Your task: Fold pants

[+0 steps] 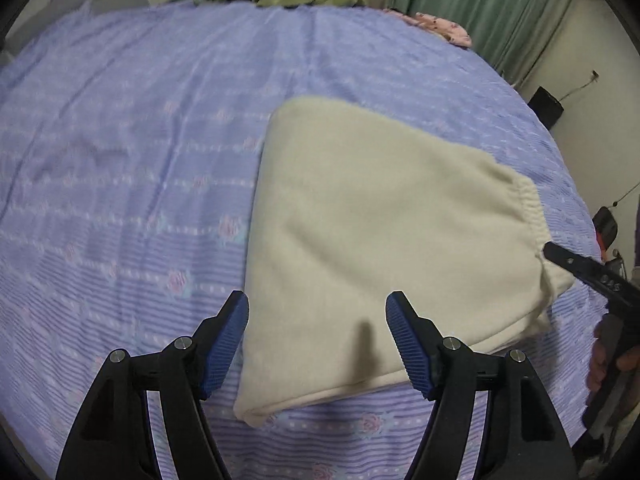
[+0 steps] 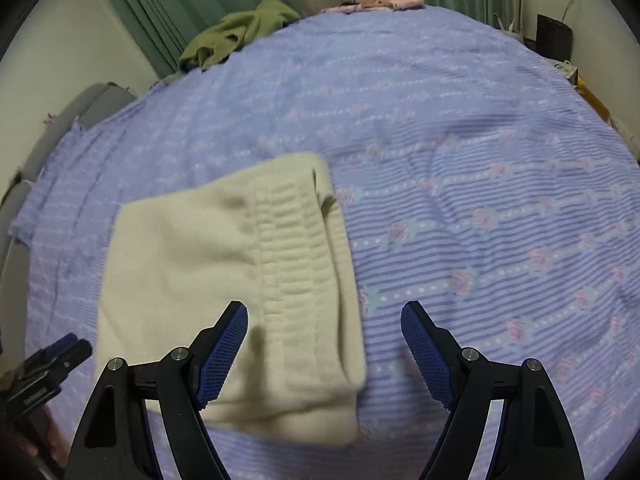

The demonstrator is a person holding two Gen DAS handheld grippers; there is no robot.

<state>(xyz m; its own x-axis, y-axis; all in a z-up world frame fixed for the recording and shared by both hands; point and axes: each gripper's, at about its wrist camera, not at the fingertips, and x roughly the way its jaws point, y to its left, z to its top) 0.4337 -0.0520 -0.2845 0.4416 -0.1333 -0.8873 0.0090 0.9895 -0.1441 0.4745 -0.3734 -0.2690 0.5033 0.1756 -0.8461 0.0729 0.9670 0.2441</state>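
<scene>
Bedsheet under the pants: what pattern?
Lavender bedsheet with stripes and pink roses, clearest in right wrist view.

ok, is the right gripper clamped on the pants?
No: the right gripper stands open above the cream pants, pads apart and gripping nothing.

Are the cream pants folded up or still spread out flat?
Folded. The cream pants lie as one compact, layered bundle on the purple bedspread, waistband ribbing on top, no legs stretched out.
</scene>
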